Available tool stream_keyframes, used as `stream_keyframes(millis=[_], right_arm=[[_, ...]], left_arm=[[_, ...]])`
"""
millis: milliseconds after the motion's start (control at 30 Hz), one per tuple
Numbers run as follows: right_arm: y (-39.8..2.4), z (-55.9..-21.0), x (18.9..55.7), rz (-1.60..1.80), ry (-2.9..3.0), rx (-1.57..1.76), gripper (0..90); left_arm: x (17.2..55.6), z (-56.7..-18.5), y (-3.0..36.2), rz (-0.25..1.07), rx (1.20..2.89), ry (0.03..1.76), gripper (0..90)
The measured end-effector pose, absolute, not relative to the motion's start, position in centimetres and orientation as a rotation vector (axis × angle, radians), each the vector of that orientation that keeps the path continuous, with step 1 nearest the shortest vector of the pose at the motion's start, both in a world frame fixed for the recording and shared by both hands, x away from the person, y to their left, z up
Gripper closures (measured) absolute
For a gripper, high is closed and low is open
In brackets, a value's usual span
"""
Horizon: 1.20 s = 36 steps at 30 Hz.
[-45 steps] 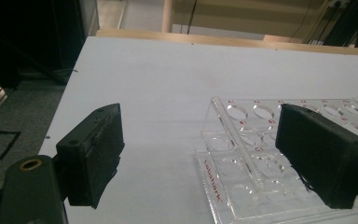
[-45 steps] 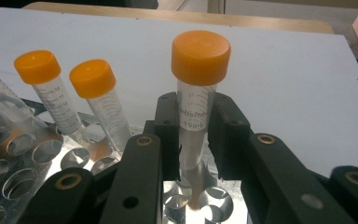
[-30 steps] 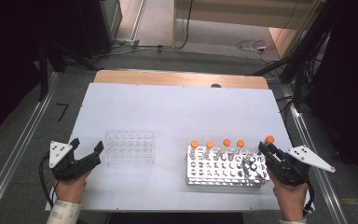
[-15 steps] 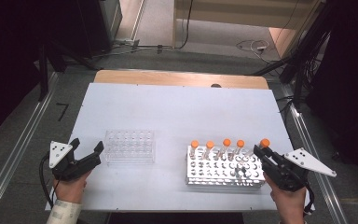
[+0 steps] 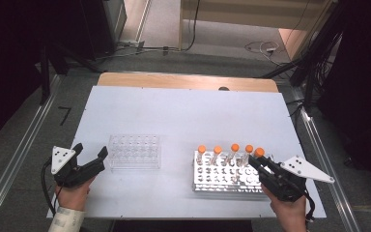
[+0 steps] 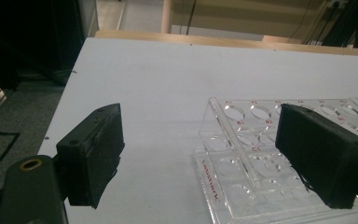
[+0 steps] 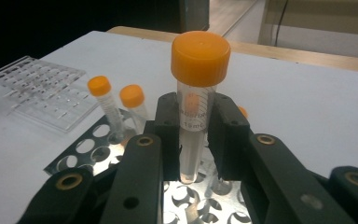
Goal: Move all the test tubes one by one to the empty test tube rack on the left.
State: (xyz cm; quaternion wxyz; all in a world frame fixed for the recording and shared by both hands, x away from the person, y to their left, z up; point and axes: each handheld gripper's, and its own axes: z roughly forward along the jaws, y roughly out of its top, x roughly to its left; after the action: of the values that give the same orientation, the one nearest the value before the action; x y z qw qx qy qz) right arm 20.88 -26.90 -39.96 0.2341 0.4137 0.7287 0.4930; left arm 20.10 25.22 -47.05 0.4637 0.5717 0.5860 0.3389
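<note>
My right gripper (image 7: 193, 140) squeezes an orange-capped tube (image 7: 196, 93) over the metal rack (image 5: 222, 179) near the table's (image 5: 183, 111) front right corner, while my left gripper (image 5: 91, 155) sits wide open, holding nothing.

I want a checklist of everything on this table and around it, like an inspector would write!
Surface: white table, wooden strip along its far edge.
Job's things: orange-capped tube held upright over the metal rack; four more capped tubes stand in its back row; clear plastic rack stands empty.
Clutter: nothing seen.
Grippers: right tool shut on the tube; left tool open, one jaw over the clear rack's corner.
Cables: one trails from the left tool; more on the floor beyond.
Surroundings: grey floor, metal rails, dark sides.
</note>
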Motion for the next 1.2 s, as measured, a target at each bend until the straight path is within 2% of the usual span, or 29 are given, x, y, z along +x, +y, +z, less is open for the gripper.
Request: stream_keyframes(millis=[1200], right_arm=[[-19.1, -39.3, 21.2, 1.419, 2.177, 0.935, 72.8]], left_arm=[[19.8, -46.6, 24.5, 0.835, 1.409, 1.406, 14.9]])
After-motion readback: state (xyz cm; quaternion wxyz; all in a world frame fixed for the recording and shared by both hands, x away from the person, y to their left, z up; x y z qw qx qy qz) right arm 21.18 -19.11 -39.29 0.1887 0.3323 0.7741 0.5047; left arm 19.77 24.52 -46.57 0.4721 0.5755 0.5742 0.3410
